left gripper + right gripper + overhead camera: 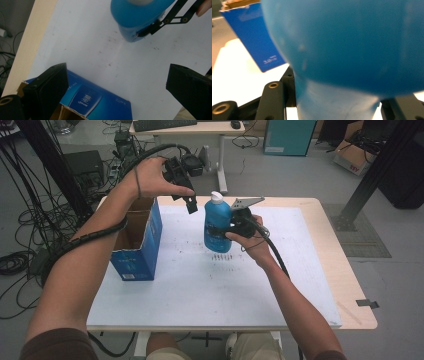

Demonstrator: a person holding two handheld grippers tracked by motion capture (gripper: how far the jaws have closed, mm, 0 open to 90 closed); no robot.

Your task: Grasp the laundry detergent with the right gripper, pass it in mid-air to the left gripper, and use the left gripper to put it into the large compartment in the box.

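Nearest the person, the right gripper point(231, 227) clamps the blue bottle point(217, 222) low on its body and holds it upright above the white table point(200, 290). To the left stands the open blue box point(141, 242). Farther off, the left gripper point(187, 200) hovers over the box's far corner, jaws spread wide and empty

Even indoor light, soft shadows, slight edge distortion, close bottle point(342, 45) blurred
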